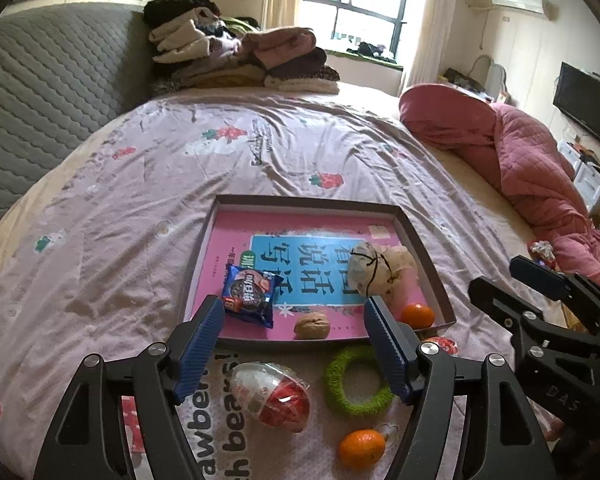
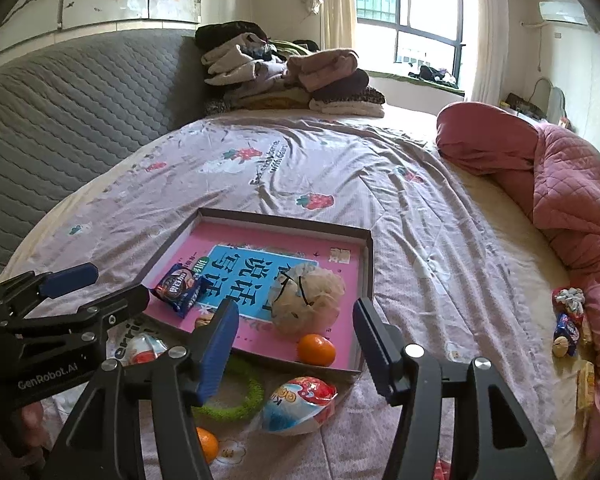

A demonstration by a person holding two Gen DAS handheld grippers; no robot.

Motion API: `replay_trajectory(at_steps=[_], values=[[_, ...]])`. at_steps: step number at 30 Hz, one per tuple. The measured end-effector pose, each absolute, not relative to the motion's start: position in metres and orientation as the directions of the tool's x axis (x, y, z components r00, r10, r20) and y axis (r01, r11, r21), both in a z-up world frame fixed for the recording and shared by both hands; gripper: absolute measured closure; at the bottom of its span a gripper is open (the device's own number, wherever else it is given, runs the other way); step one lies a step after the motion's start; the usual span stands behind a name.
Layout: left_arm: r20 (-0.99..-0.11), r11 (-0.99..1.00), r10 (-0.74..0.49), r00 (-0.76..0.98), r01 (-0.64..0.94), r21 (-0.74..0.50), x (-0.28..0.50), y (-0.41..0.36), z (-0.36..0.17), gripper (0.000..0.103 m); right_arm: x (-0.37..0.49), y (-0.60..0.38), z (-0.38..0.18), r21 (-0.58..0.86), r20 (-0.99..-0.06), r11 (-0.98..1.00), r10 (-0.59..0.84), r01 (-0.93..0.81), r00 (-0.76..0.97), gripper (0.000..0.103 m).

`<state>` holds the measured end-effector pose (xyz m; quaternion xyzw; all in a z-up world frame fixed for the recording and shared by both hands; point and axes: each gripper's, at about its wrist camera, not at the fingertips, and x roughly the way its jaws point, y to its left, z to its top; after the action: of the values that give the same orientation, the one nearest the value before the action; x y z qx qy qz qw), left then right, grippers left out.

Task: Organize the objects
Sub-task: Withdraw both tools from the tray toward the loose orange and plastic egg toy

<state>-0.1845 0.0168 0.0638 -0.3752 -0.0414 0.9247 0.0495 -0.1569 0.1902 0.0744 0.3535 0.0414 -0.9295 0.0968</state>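
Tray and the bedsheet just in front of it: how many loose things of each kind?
Tangerines: 2
Toy eggs: 2
Cookie packet: 1
Walnut: 1
Bath pouf: 1
Green ring: 1
Total: 8

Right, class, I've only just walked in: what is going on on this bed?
A person holds a gripper in each hand over a bed, sorting small things into a shallow tray. Both the left gripper and the right gripper are open and hold nothing. Already in the tray are a cookie packet, a walnut, a bath pouf and an orange. On the sheet in front of it lie a green ring, two egg-shaped packets and another orange.
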Motion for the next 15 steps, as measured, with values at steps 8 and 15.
replay_trajectory(at_steps=[8,15], values=[[-0.680,-0.992,0.116,-0.724,-0.052,-0.114,-0.174,0.012,0.067,0.029,-0.147,0.195,0.079,0.002,-0.650,-0.980,-0.154,0.201,-0.744,0.041],[-0.682,-0.993,0.117,-0.722,-0.065,-0.102,-0.165,0.017,0.059,0.029,-0.145,0.196,0.074,0.007,-0.654,-0.981,-0.149,0.192,-0.742,0.040]])
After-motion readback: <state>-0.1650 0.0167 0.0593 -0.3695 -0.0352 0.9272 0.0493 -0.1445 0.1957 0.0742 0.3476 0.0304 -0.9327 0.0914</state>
